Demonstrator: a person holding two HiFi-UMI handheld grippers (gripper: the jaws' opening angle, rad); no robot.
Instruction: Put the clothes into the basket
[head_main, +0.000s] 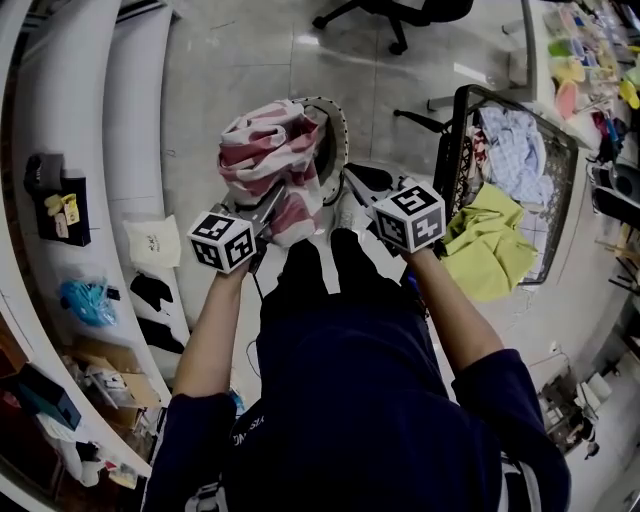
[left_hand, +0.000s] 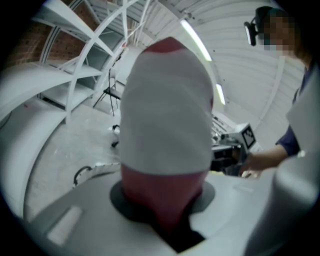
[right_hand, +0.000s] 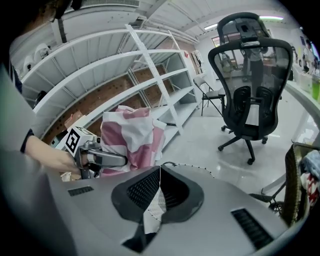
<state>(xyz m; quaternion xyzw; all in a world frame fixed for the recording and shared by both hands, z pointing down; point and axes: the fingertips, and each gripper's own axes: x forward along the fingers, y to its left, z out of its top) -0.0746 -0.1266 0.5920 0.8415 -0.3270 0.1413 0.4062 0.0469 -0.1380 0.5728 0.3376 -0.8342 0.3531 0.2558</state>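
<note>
Nearest the lens, at the bottom of the head view, a person's dark blue top (head_main: 340, 400) is seen, with both forearms reaching up the frame. Left tool (head_main: 280, 205): clenched on a pink-and-white striped cloth (head_main: 268, 150), which is shown bunched at the tool's tip in the upper centre of the frame, over a pale floor (head_main: 240, 60). In the left gripper view the same cloth is seen pinched between the jaws and fills the middle of the frame, white above and red below. Right tool (right_hand: 159, 185): jaws closed together on a thin strip of white mesh belonging to the basket (head_main: 335, 115). The basket's dotted rim is seen arching just beyond the jaws in the right gripper view. In the head view the basket's round rim is partly covered on its left by the cloth; whether any of the cloth lies inside cannot be determined. A marker cube (head_main: 222, 241) is carried on each tool, below the cloth in the frame. At the right of the head view a black wire crate (head_main: 452, 140) is shown, apart from the basket. Checked clothes (head_main: 515, 150) are held in it, and a yellow-green garment (head_main: 490, 245) is draped over its lower edge. In the right gripper view a black office chair (right_hand: 250, 75) is seen at upper right and white shelves (right_hand: 125, 65) at upper left, behind the left tool and the cloth.
</note>
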